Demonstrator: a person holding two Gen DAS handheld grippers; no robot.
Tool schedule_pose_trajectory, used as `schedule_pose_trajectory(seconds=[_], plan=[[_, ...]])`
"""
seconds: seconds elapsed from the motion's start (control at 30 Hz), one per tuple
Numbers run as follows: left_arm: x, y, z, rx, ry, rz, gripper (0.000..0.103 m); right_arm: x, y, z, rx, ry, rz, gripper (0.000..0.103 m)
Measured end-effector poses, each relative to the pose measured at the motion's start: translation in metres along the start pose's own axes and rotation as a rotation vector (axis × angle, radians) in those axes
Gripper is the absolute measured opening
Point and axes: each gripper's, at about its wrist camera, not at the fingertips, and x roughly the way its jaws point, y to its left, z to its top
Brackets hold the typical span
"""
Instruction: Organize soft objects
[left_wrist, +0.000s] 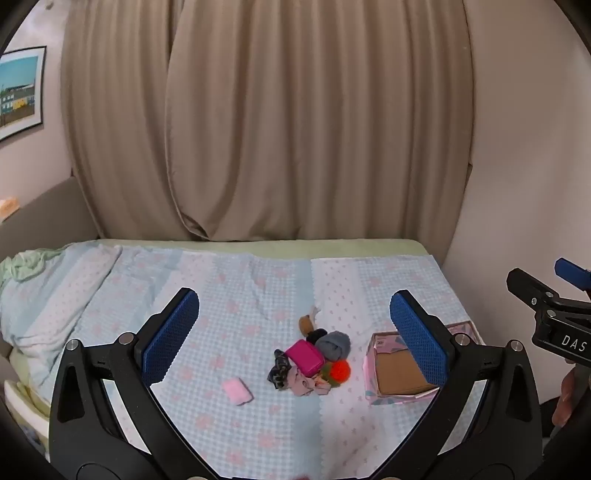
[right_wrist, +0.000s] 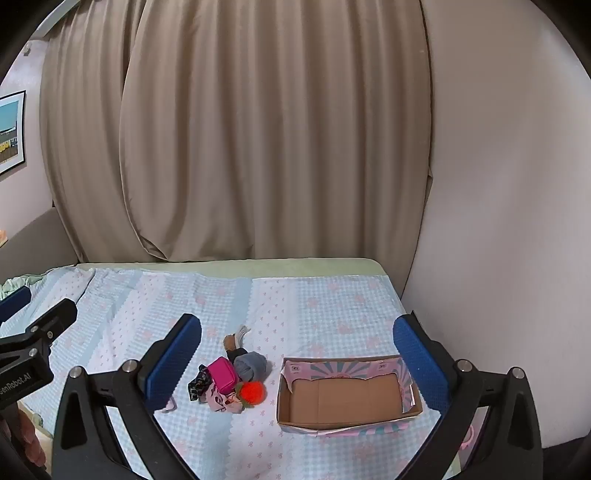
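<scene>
1. Both grippers hover above the bed; left gripper and right gripper jaws wide, holding nothing.
2. Pile of soft things lies mid-bed: magenta pouch, grey sock ball, orange pompom.
3. Pink sponge lies apart, left of pile.
4. Open cardboard box sits right of pile.

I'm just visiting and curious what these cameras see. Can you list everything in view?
box: 1, brown inside, pink-teal outside, on bed, right of pile, nothing in it
pouch: 1, magenta, on the pile
grey bundle: 1, grey, pile's far side
pompom: 1, orange-red, pile's right edge
dark scrunchie: 1, black patterned, pile's left
pink cloth: 1, pale pink, pile's near side
pink pad: 1, light pink, apart, left of pile
bedspread: 1, blue-white, pink flowers
curtain: 1, beige, behind bed
picture: 1, left wall
left gripper: open, above bed
right gripper: open, above bed
</scene>
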Motion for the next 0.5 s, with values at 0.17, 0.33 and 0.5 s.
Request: schedule_pose_trajectory(seconds=[0.17, 0.33, 0.5], plan=[[-0.002, 0.006, -0.001, -0.051, -0.013, -0.030, 0.102, 0.002, 0.000, -0.001, 0.010, 0.013, 0.003, 0.103], [-0.007, 0.016, -0.003, -0.050, -0.014, -0.029, 0.102, -0.002, -0.001, 0.000, 0.004, 0.015, 0.004, 0.103], [-0.007, 0.017, 0.001, -0.043, -0.014, -0.024, 0.102, -0.002, -0.001, -0.001, -0.002, 0.012, 0.002, 0.103]])
